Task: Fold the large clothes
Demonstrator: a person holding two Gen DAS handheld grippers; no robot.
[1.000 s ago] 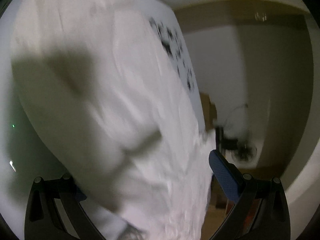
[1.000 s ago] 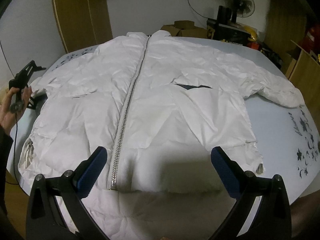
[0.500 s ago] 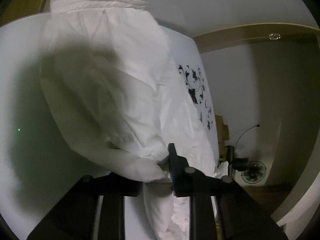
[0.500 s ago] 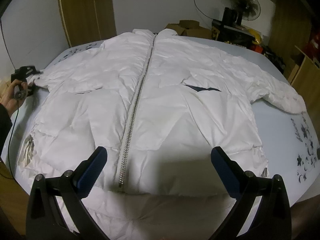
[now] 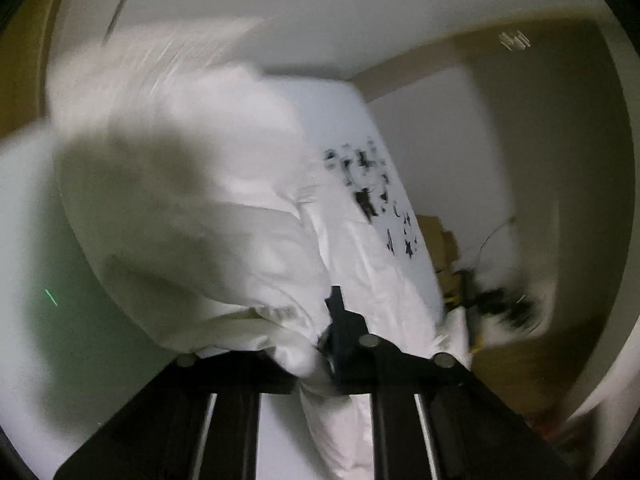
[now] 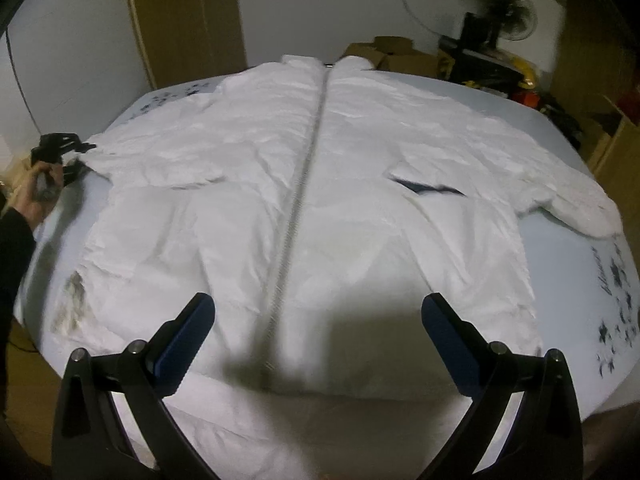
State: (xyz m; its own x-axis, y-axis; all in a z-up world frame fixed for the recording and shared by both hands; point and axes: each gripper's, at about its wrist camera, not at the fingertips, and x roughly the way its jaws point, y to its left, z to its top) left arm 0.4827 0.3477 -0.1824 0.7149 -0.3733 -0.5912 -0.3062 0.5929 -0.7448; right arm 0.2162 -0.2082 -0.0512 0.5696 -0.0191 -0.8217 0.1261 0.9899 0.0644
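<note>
A large white puffy jacket (image 6: 312, 200) lies front up on a pale round table (image 6: 580, 264), zipper (image 6: 298, 200) running down the middle, sleeves spread to both sides. My left gripper (image 5: 320, 340) is shut on the cuff of the left sleeve (image 5: 224, 240); it also shows at the far left of the right wrist view (image 6: 60, 148), held in a hand. My right gripper (image 6: 316, 332) is open and empty, hovering above the jacket's hem near the zipper's lower end.
The tablecloth has dark floral prints (image 6: 616, 292) at the right edge and at the back left. Cardboard boxes (image 6: 384, 52), a fan (image 6: 504, 0) and dark clutter stand behind the table. A wooden door (image 6: 188, 20) is at the back left.
My left gripper closed on the left sleeve's cuff and now lifts it, with motion blur. My right gripper drew back a little from the jacket and stayed open.
</note>
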